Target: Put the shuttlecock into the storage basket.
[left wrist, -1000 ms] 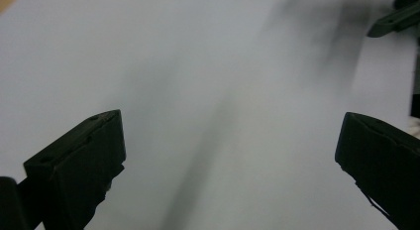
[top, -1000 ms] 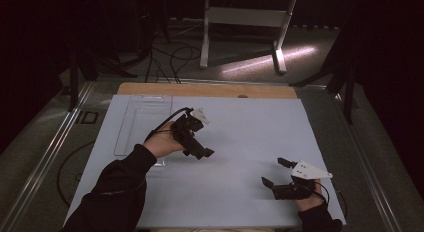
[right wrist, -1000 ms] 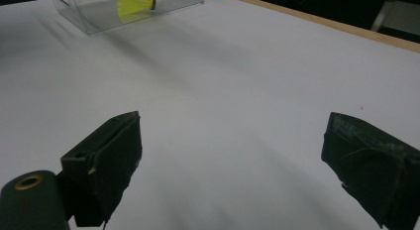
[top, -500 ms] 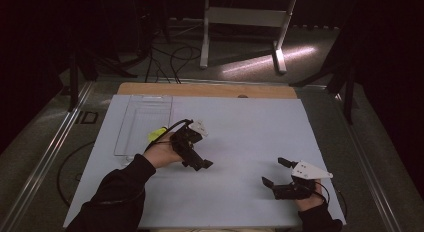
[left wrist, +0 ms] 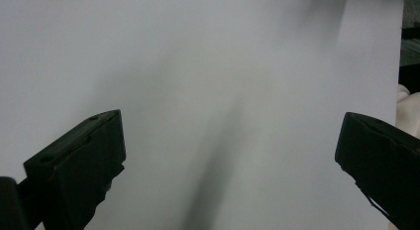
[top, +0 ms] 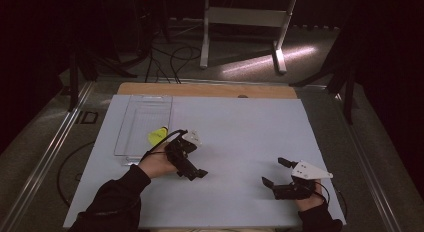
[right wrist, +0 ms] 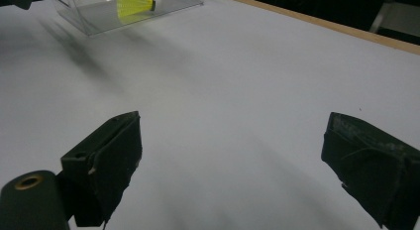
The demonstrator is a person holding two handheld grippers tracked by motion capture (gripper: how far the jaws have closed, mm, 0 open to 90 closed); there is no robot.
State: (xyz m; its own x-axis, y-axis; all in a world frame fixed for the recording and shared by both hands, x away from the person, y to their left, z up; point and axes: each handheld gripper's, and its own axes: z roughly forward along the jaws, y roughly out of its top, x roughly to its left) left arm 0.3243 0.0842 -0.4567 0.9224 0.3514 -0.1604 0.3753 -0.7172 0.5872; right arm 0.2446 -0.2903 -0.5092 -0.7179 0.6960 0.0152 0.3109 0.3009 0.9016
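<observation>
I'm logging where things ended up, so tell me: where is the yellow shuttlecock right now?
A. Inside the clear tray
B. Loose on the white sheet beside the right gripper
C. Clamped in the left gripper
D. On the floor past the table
A. The yellow shuttlecock lies inside the clear tray, near its close end, while the left gripper and the right gripper both hold nothing, jaws apart.
</observation>
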